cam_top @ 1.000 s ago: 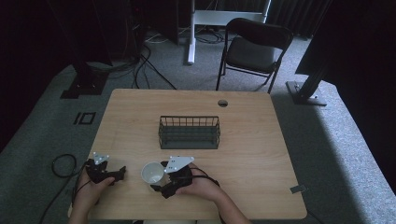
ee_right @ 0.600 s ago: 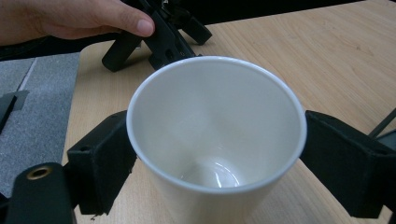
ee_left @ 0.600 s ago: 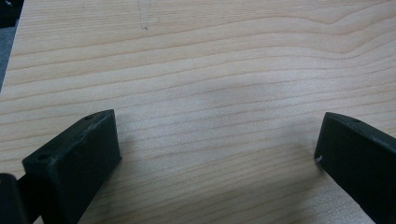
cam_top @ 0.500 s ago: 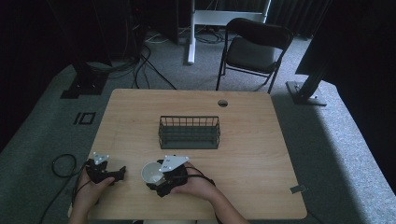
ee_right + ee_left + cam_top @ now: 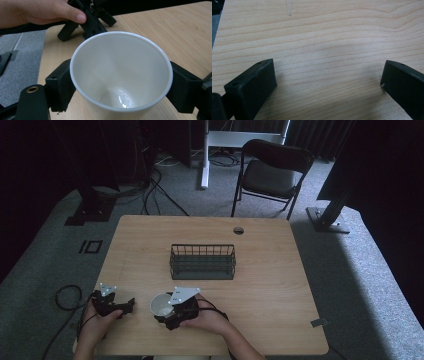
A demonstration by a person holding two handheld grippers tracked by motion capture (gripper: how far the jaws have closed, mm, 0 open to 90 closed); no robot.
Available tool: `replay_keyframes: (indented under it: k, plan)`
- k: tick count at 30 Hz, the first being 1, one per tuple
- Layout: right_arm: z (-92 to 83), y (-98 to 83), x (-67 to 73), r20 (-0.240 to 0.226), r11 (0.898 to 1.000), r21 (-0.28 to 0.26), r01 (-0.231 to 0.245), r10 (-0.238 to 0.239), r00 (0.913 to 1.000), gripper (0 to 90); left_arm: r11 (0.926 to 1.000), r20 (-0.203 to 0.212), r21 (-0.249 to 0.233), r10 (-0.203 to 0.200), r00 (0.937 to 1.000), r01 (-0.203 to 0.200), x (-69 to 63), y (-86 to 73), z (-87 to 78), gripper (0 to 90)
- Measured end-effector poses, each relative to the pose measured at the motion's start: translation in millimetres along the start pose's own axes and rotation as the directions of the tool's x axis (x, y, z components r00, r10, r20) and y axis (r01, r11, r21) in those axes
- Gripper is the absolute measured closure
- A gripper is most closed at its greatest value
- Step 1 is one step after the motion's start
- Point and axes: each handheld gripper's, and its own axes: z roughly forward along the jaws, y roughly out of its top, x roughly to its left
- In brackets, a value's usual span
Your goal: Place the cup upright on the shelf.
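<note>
Underneath, pale wooden table (image 5: 260, 285), grey carpet (image 5: 365, 270), folding chair (image 5: 270, 175).

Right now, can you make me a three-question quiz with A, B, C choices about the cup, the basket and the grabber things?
1. Where is the white cup?
A. inside the wire basket
B. between the right gripper's jaws
C. on the chair

2. What colour is the wire basket?
A. red
B. yellow
C. black

3. How is the left gripper?
A. open with nothing between its jaws
B. shut on a spoon
C. shut on the cup

Answers: 1 B, the right gripper has a jaw on either side of the cup. 2 C, its wires look dark. 3 A, bare table shows between its wide-apart jaws.
</note>
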Motion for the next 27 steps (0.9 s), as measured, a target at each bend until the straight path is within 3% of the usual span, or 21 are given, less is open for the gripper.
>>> replay_keyframes:
  k: [9, 20, 27]
  plan:
    - [-10.8, 8.5, -5.1, 0.011, 0.999, -0.027, -0.020, 0.021, 0.9997, 19.6, 1.0000, 0.000, 0.000, 0.000, 1.0000, 0.000, 0.0, 0.0, 0.0, 0.3]
    - [-25.9, 22.1, -8.0, -0.019, 0.998, -0.053, -0.040, 0.039, 0.9991, 19.7, 1.0000, 0.000, -0.001, 0.000, 1.0000, 0.000, 0.0, -0.1, 0.1, 0.3]
    - [-36.8, 39.8, -15.4, 0.017, 0.995, -0.096, -0.036, 0.038, 0.9992, 19.7, 1.0000, 0.000, -0.002, -0.001, 1.0000, 0.001, -0.1, -0.1, 0.1, 0.3]
